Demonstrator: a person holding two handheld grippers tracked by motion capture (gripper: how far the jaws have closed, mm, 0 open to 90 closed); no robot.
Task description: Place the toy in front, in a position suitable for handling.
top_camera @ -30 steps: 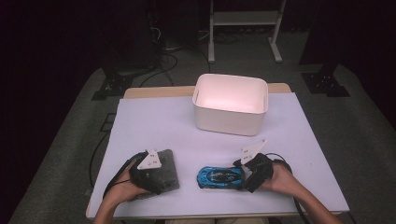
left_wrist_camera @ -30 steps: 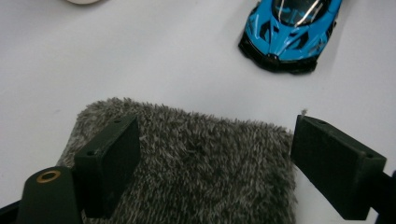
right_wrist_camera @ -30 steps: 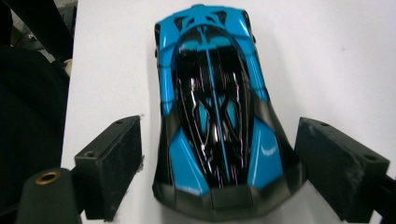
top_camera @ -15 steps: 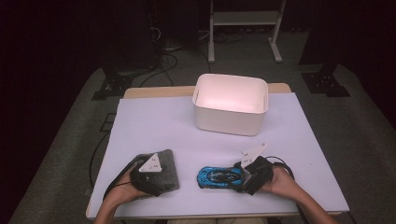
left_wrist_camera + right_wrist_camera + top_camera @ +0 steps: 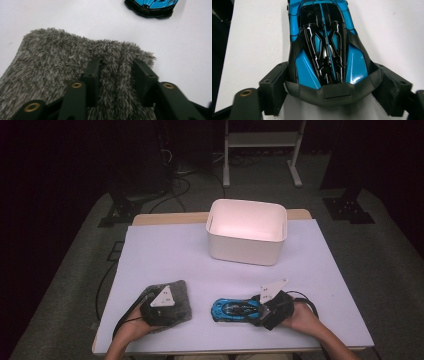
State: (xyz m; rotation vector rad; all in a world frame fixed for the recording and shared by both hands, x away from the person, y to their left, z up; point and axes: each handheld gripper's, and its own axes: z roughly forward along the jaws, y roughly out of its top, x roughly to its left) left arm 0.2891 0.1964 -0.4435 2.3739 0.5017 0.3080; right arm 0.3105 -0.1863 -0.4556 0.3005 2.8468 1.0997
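Grey fuzzy cloth at the table's near left is pinched in the left gripper, just closing, and may slip; the right gripper, closing around the blue toy car's tail beside it, could skid off.

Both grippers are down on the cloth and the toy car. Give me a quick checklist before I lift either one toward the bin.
1. Left gripper on the grey fuzzy cloth: ok. Its jaws have just been closing and pinch a fold of pile.
2. Right gripper on the blue toy car: cannot tell. Its jaws have just been closing and flank the car's end; firm contact is unclear.
3. Car sits flat on the table: ok.
4. White bin upright, open top: ok.
5. Table between car and bin free of things: ok.
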